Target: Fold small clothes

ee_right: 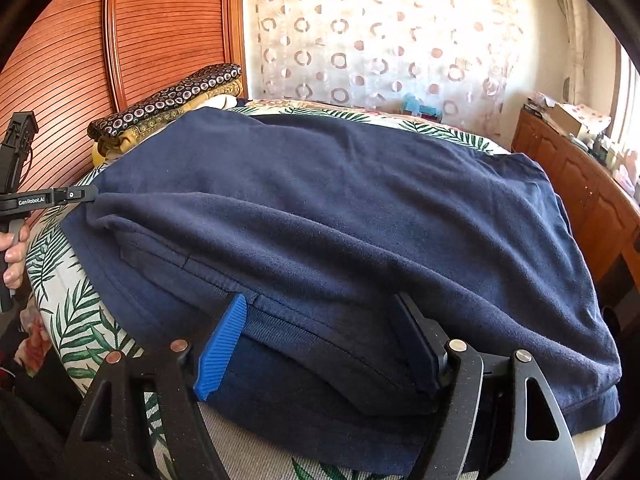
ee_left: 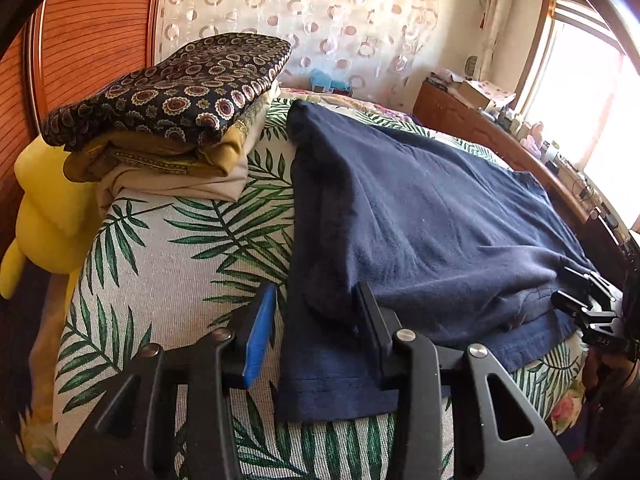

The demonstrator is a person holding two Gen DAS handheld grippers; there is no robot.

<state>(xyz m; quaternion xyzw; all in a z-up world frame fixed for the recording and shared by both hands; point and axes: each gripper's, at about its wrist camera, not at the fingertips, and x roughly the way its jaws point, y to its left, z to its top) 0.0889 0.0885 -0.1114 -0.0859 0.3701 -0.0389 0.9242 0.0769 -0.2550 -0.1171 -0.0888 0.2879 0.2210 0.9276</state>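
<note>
Nearest, the left gripper (ee_left: 316, 332) stands part open astride the navy garment's (ee_left: 420, 216) near left edge, probably unpinched. The right gripper (ee_right: 324, 344) gapes wide over its hem. One garment lies on the leaf-print bedspread (ee_left: 160, 264); bare cloth separates it from one folded stack (ee_left: 172, 120) beyond.

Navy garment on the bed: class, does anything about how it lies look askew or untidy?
Yes. The navy garment is rumpled: a ridge crosses its middle, and its near hem lies in uneven overlapping layers rather than flush.
</note>
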